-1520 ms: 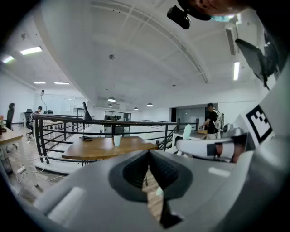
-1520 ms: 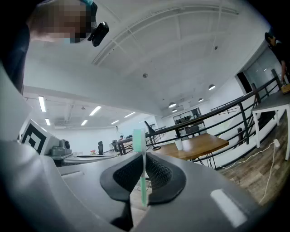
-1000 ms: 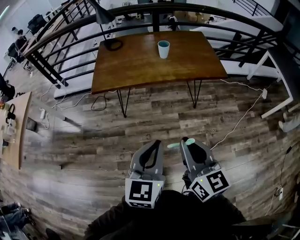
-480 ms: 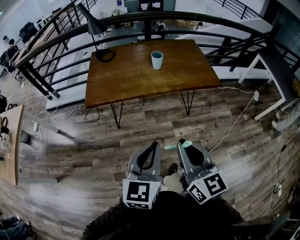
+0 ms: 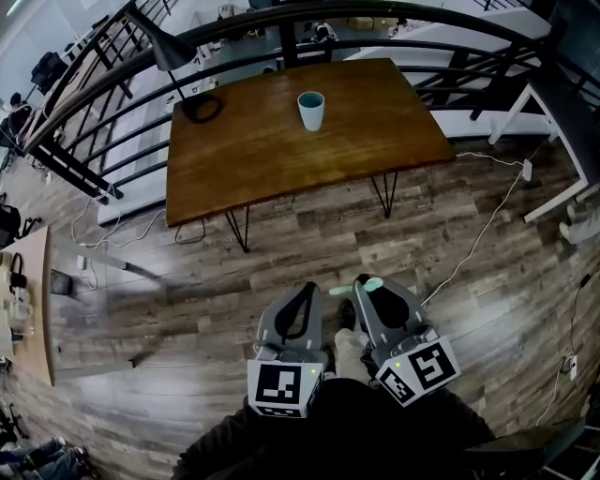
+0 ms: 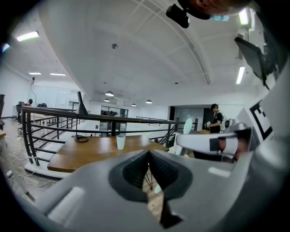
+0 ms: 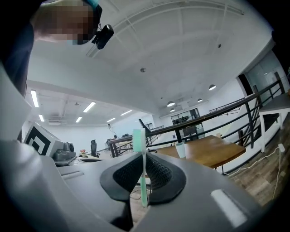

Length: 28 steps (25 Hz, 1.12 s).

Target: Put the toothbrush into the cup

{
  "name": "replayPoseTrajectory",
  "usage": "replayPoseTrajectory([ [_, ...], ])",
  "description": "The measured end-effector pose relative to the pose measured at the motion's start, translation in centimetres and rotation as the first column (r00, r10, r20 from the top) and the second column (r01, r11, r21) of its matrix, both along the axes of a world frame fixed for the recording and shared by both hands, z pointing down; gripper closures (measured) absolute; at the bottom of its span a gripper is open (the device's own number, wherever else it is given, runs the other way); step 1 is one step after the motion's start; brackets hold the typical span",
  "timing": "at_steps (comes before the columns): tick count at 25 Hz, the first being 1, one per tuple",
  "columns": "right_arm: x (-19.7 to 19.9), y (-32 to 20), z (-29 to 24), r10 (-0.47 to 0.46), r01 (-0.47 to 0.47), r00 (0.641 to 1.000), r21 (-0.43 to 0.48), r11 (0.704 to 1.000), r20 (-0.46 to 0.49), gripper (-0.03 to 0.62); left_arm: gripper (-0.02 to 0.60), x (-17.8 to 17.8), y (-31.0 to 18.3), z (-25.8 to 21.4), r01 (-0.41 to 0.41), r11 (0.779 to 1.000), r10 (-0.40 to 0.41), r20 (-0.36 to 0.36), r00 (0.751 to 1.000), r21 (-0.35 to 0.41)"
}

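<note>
Mint-green toothbrush (image 7: 138, 139) is clamped between the right gripper's (image 7: 143, 156) jaws, set across them, with its head above the pads and its handle running down below them. In the head view it pokes out sideways from the jaw tips towards the left gripper (image 5: 309, 291), whose jaws are closed together with nothing between them. Both grippers are held side by side over the wood-plank floor (image 5: 141, 281), well apart from the table. The pale blue cup (image 5: 310, 110) stands upright on the brown wooden table (image 5: 262, 150), towards its far edge. A black lamp (image 5: 201, 107) sits near the table's far left corner, and a dark railing (image 5: 225, 28) curves behind.
</note>
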State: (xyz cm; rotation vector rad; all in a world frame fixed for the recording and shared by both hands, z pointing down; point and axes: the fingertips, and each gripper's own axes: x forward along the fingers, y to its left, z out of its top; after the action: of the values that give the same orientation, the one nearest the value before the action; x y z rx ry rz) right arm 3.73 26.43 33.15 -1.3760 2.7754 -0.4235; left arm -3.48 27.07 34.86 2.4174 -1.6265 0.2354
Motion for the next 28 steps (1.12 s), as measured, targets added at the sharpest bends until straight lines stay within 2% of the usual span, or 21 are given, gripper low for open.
replayPoseTrajectory([
  [8, 1.4, -6.6, -0.5, -0.020, 0.020, 0.999, -0.002, 1.000, 0.029, 0.574, 0.572, 1.6, -6.5, -0.4, 0.009, 1.000, -0.009, 0.038, 0.999, 0.002],
  [18, 4.4, -13.6, -3.8, -0.058, 0.050, 0.995, 0.096, 0.994, 0.083, 0.574, 0.573, 4.7, -13.0, -4.2, 0.033, 0.994, -0.042, 0.087, 0.995, 0.100],
  [28, 5.2, -18.2, -1.8, -0.076, 0.071, 0.992, 0.058, 0.996, 0.097, 0.574, 0.572, 4.5, -17.4, -2.6, 0.085, 0.994, -0.091, 0.094, 0.991, 0.065],
])
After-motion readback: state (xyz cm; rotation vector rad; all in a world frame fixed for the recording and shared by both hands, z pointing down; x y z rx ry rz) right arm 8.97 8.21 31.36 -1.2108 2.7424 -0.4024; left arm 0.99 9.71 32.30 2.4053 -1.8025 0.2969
